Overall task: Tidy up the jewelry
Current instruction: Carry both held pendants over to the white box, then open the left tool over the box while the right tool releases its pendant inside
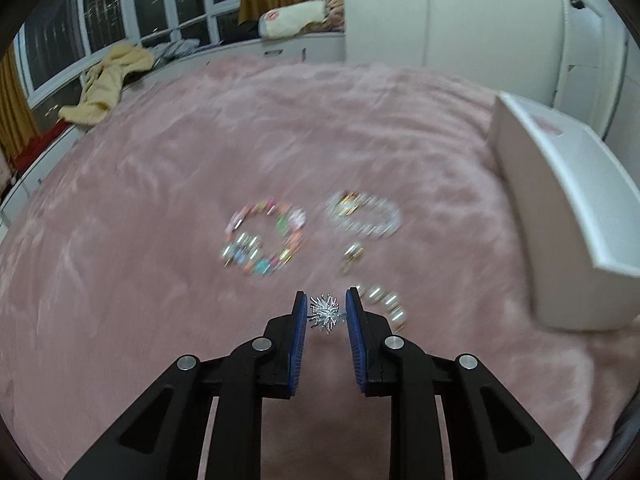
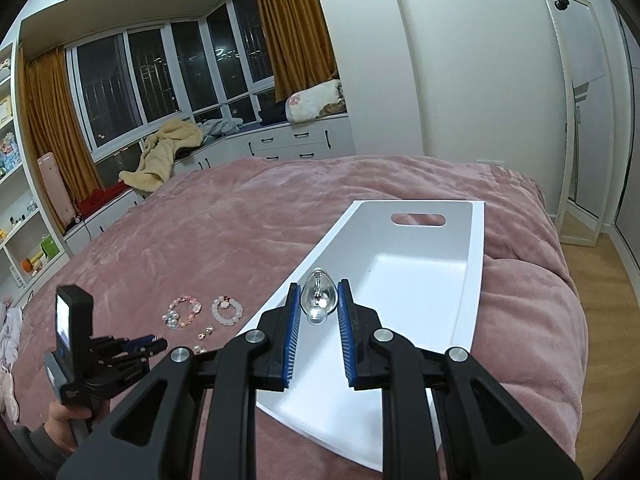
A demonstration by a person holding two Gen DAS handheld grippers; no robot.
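My left gripper [image 1: 326,312] is shut on a small silver spiky ornament [image 1: 325,311], low over the pink bedspread [image 1: 160,200]. Just beyond it, blurred, lie a multicoloured bead bracelet [image 1: 264,238], a clear-white bead bracelet [image 1: 364,214], a small gold piece [image 1: 352,256] and a short pearl strand [image 1: 384,302]. My right gripper [image 2: 319,300] is shut on a shiny silver teardrop piece [image 2: 318,298], held above the open white box [image 2: 424,280]. The right wrist view also shows the left gripper [image 2: 158,344] near both bracelets [image 2: 182,312].
The white box [image 1: 560,208] lies on the bed to the right of the jewelry. A person's hand [image 2: 64,416] holds the left tool. A window bench with a yellow blanket [image 2: 168,148] and drawers runs behind the bed; shelves stand at the left, a mirror [image 2: 580,120] at the right.
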